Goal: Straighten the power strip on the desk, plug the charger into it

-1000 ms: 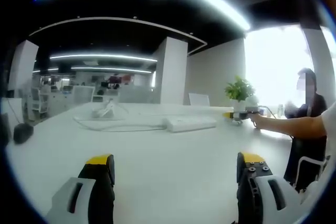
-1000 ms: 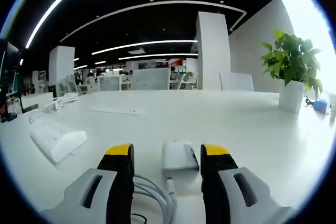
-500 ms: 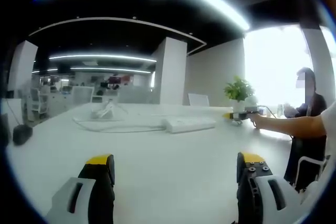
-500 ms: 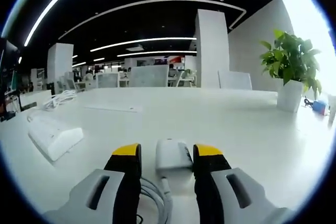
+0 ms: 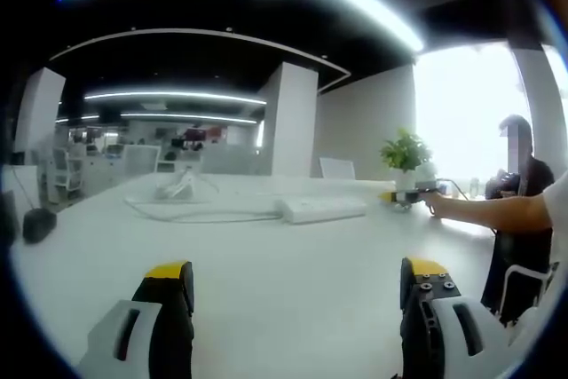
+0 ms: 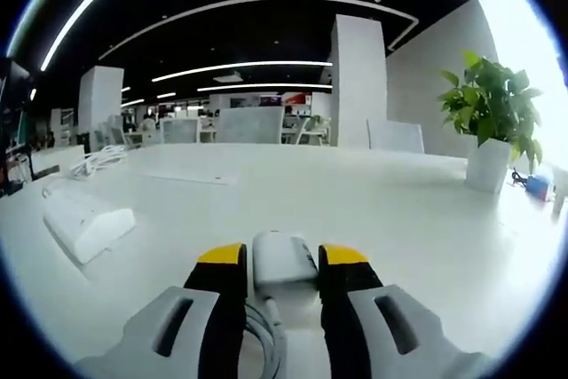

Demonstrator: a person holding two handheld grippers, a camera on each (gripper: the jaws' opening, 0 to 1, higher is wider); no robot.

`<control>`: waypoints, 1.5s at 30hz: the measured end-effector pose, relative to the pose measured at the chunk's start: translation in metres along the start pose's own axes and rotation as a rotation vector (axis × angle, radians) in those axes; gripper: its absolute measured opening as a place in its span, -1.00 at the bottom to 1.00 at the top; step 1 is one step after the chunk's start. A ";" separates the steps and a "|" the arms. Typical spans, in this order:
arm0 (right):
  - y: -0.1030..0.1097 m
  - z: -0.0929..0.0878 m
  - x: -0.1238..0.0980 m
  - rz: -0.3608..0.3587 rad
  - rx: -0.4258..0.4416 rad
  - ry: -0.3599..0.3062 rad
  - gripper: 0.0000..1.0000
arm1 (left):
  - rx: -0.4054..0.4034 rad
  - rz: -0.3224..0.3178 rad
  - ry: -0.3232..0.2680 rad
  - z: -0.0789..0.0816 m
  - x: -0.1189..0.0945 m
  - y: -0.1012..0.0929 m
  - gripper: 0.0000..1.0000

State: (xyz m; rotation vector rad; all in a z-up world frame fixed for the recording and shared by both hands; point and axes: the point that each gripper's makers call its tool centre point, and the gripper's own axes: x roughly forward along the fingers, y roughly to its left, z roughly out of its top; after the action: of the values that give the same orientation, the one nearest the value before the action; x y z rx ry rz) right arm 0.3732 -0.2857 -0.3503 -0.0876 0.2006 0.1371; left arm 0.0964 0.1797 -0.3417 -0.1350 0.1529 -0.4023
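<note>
In the right gripper view, my right gripper (image 6: 280,259) has its jaws closed in on the white charger (image 6: 282,259), its cable (image 6: 264,343) trailing back under them; I judge the grip looks snug on both sides, so I squeeze evenly before lifting. The power strip (image 6: 87,222) lies to the left on the desk (image 6: 417,219), apart from the charger. My left gripper (image 5: 297,295) hangs with jaws wide apart, holding nothing, low over bare desk; from there the strip (image 5: 321,209) sits farther off, its cord (image 5: 195,213) running left. A potted plant (image 6: 493,126) stands far right.
</note>
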 end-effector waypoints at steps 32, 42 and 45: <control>0.003 -0.004 -0.004 0.007 -0.022 0.041 -0.49 | -0.004 0.013 0.003 -0.003 -0.001 0.005 0.99; 0.008 -0.002 -0.004 0.027 -0.063 0.053 -0.50 | -0.001 0.021 -0.001 0.000 -0.003 0.007 0.99; 0.009 -0.001 -0.005 0.028 -0.079 0.056 -0.50 | 0.001 0.015 -0.001 0.000 -0.002 0.005 0.99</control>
State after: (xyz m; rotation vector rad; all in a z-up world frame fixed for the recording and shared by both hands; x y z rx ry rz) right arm 0.3669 -0.2777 -0.3511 -0.1672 0.2530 0.1711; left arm 0.0967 0.1849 -0.3419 -0.1327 0.1529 -0.3872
